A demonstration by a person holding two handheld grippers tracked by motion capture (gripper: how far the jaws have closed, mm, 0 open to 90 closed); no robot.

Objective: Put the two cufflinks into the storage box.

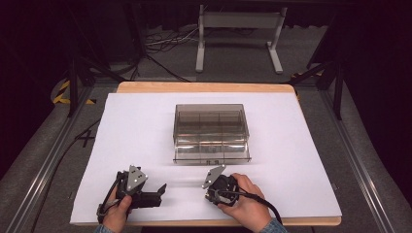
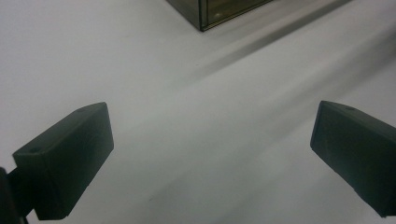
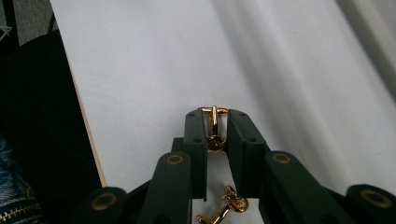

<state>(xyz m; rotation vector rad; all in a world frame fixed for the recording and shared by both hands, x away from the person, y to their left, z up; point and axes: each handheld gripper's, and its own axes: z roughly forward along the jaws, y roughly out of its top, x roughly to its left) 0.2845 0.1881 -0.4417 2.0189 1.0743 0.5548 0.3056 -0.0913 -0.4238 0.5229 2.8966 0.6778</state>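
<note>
A dark room with a grey floor surrounds a wooden table (image 1: 204, 87) covered by a smooth white sheet (image 1: 136, 131), which leaves thin strips of wood bare along the far and near edges. A smoky, clear plastic box (image 1: 212, 131) with inner dividers stands near the middle of the sheet, and broad bare paper lies open on every side of it.

Nearer the person than the box and to its left, the left gripper (image 1: 154, 191) rests low over the sheet, held in the left hand (image 1: 116, 213). The left gripper view shows its two blocky matte black jaws standing wide apart with nothing between them, and a corner of the box (image 2: 205, 14) at the top of the frame.

Nearer than the box's front wall, slightly to its right, the right hand (image 1: 245, 201) holds the right gripper (image 1: 214, 187), whose tips the high view hides. The right gripper view shows that gripper (image 3: 215, 122) with its jaws pressed together on a small shiny gold clasp (image 3: 214, 126), a metal ring and hook piece pinched upright above the paper, beside the table's near wooden edge (image 3: 88, 135).
</note>
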